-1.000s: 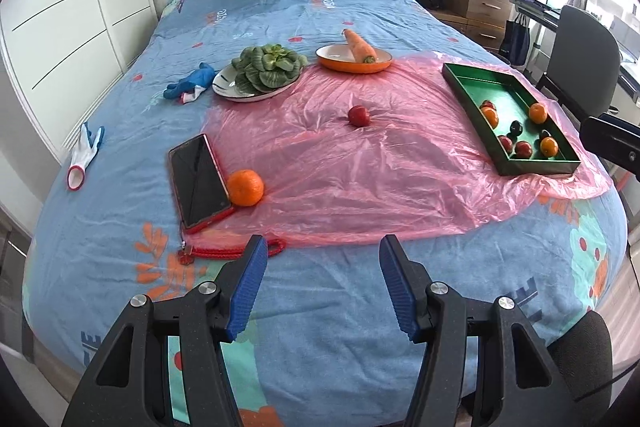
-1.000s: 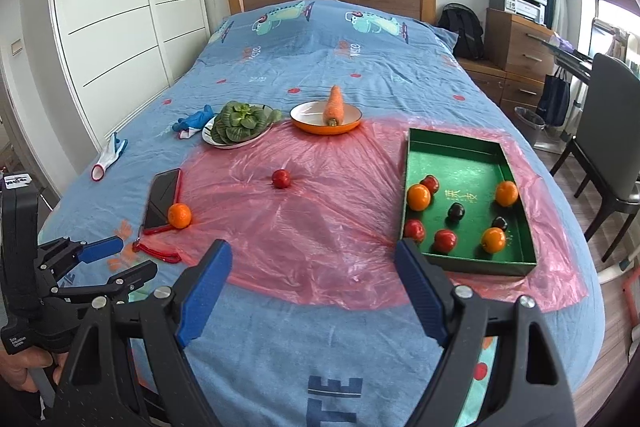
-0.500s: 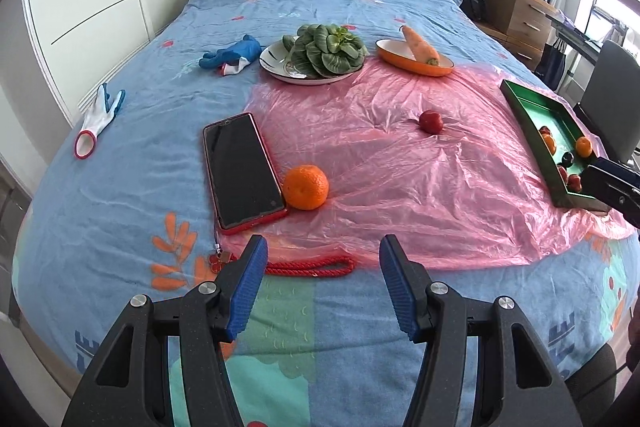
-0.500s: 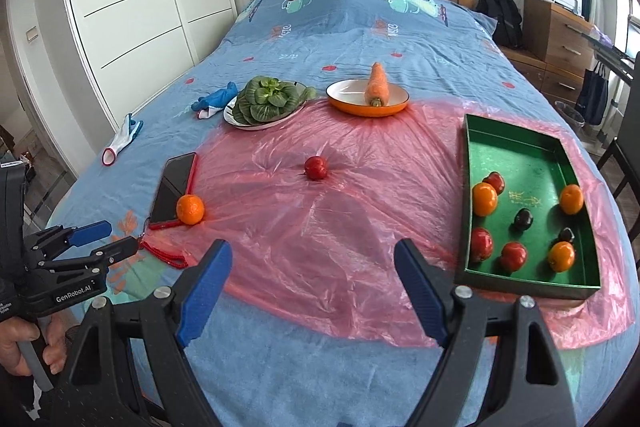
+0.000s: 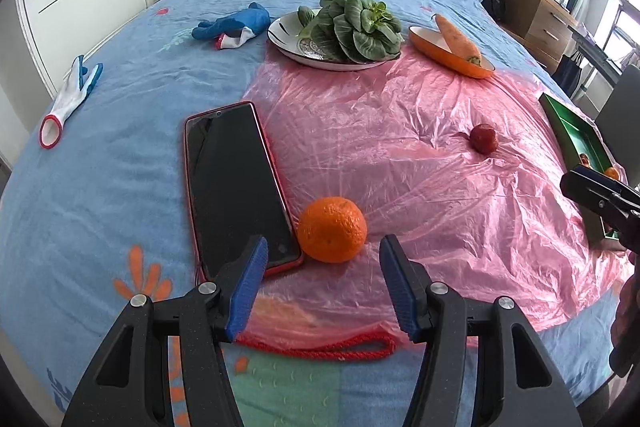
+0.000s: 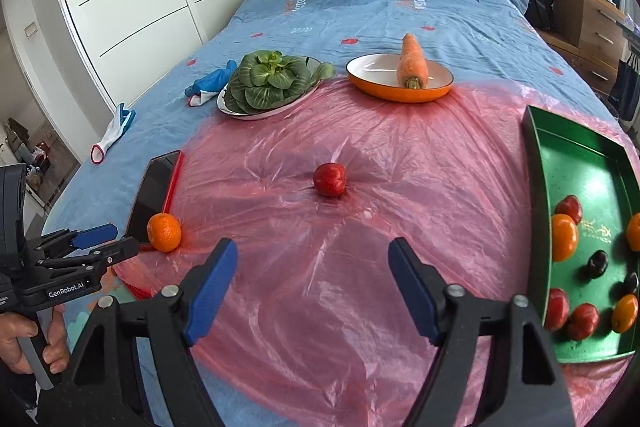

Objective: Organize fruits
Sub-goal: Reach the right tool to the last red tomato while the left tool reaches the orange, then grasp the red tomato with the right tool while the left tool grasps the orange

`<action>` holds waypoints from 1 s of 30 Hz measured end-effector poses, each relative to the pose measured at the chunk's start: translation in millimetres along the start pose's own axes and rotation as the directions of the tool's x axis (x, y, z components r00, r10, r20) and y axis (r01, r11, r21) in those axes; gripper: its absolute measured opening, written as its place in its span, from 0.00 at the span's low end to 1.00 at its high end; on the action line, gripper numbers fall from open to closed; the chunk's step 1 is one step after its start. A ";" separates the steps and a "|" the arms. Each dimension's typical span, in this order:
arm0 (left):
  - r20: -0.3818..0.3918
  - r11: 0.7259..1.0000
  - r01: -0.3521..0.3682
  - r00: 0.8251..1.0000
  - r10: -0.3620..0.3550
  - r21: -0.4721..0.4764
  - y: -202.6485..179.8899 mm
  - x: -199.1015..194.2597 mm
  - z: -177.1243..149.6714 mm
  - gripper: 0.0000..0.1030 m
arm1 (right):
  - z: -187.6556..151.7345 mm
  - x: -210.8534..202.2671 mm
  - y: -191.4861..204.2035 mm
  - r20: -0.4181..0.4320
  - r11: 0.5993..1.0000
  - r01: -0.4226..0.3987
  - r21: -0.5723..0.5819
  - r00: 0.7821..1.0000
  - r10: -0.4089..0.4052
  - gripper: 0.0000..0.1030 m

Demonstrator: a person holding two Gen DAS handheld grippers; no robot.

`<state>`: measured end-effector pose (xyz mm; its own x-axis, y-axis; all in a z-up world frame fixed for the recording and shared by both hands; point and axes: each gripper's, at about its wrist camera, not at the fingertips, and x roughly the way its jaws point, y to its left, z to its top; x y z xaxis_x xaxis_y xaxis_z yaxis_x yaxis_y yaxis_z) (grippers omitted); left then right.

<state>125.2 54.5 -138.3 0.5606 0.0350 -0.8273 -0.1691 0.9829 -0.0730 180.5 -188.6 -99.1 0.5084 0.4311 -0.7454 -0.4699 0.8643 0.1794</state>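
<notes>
An orange (image 5: 332,229) lies on the pink plastic sheet (image 5: 400,155) beside a phone, just ahead of my left gripper (image 5: 322,259), which is open with nothing between its blue pads. In the right wrist view the same orange (image 6: 164,231) sits at the left, with the left gripper (image 6: 108,239) close to it. A small red fruit (image 6: 329,179) rests mid-sheet, ahead of my open, empty right gripper (image 6: 312,267). The green tray (image 6: 580,163) at the right holds several oranges, red fruits and dark fruits.
A red-cased phone (image 5: 236,183) with a red cord (image 5: 320,349) lies left of the orange. At the back stand a plate of leafy greens (image 6: 272,83) and an orange dish with a carrot (image 6: 412,61). Gloves (image 5: 68,95) lie on the blue bedspread at left.
Both grippers have come down and forward over the bed. The orange now lies just ahead of the left gripper's fingertips, and the red fruit looms larger ahead of the right gripper. Neither gripper's opening changed.
</notes>
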 end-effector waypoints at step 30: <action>-0.026 0.997 0.035 0.999 -0.033 0.069 -6.5 41.5 3.0 0.40 | 47.2 110.0 -12.0 -0.120 1.000 0.019 0.007 0.993 -0.018 0.75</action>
<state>152.0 50.1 -170.5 0.5443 -0.0027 -0.8389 -0.0932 0.9936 -0.0637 276.1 -139.3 -152.9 0.4268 0.3816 -0.8199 -0.4552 0.8740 0.1698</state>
